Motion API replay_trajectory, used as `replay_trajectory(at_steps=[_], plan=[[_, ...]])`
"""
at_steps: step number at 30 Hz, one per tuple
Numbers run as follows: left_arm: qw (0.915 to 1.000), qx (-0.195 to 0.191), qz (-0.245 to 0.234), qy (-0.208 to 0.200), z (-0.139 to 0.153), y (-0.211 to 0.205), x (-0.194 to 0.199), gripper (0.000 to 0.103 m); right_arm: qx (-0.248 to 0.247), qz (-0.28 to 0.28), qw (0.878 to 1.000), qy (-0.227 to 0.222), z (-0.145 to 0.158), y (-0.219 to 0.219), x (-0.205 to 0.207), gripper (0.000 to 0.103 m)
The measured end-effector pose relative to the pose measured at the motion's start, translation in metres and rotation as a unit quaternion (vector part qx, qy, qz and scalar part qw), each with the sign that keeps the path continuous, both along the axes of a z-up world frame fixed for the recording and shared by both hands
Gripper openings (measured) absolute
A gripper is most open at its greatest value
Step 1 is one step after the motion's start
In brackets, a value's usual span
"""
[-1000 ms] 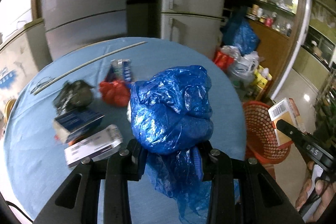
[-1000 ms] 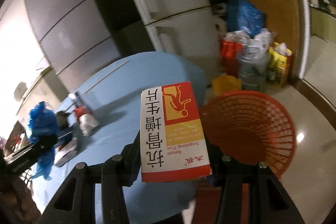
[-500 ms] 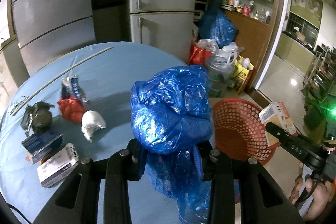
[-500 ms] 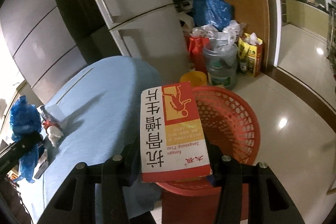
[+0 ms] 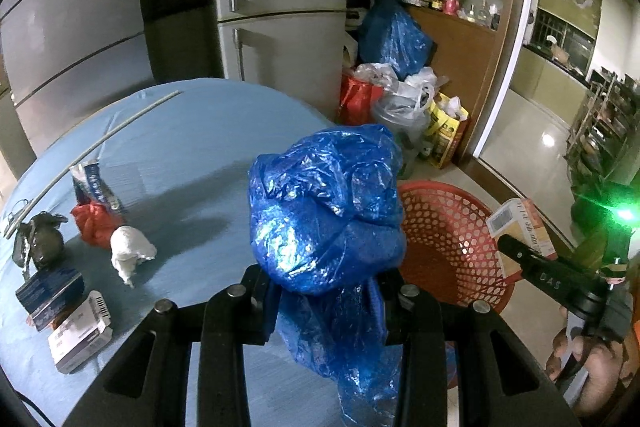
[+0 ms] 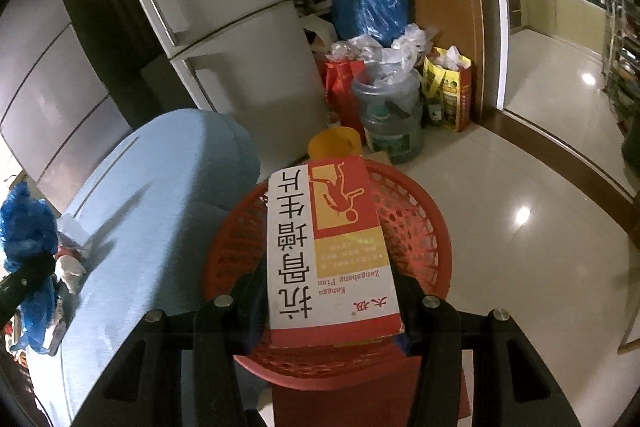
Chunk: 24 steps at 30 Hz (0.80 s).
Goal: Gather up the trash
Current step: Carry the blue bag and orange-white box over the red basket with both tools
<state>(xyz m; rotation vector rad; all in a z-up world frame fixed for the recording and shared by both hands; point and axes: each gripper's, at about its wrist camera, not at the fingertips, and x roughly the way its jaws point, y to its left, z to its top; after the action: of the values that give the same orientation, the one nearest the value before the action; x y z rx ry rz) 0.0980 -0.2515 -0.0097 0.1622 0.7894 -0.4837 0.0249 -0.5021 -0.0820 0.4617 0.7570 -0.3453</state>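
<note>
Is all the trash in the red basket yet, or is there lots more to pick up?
Not yet. No trash shows in the visible part of the red basket. In hand: the left gripper clamps a crumpled blue plastic bag, and the right gripper holds a red and white box over the basket. Left on the blue table: a red wad, a white wad and small boxes.

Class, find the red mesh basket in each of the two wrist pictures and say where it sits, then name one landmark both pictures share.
Left wrist view: red mesh basket right of centre, on the floor past the table edge, partly behind the blue plastic bag.
Right wrist view: basket at lower centre, under the medicine box.
Shared landmark: the blue-covered table.
</note>
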Motion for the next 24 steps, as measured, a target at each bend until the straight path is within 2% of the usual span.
replay_trajectory(at_steps=[18, 19, 20, 21, 24], plan=[[0.9993, 0.011, -0.03, 0.019, -0.016, -0.04, 0.018, 0.038, 0.024, -0.004, 0.999, 0.046, -0.037, -0.026, 0.024, 0.054], [0.9992, 0.011, -0.032, 0.02, -0.017, -0.042, 0.018, 0.038, 0.025, -0.005, 0.998, 0.05, -0.039, -0.027, 0.025, 0.057], [0.9991, 0.012, -0.035, 0.021, -0.017, -0.044, 0.019, 0.038, 0.028, -0.006, 0.998, 0.054, -0.041, -0.028, 0.026, 0.068], [0.999, 0.012, -0.037, 0.021, -0.018, -0.044, 0.02, 0.038, 0.03, -0.007, 0.998, 0.054, -0.042, -0.03, 0.025, 0.071], [0.9988, 0.013, -0.042, 0.022, -0.019, -0.049, 0.021, 0.038, 0.035, -0.012, 0.998, 0.051, -0.042, -0.032, 0.024, 0.072]])
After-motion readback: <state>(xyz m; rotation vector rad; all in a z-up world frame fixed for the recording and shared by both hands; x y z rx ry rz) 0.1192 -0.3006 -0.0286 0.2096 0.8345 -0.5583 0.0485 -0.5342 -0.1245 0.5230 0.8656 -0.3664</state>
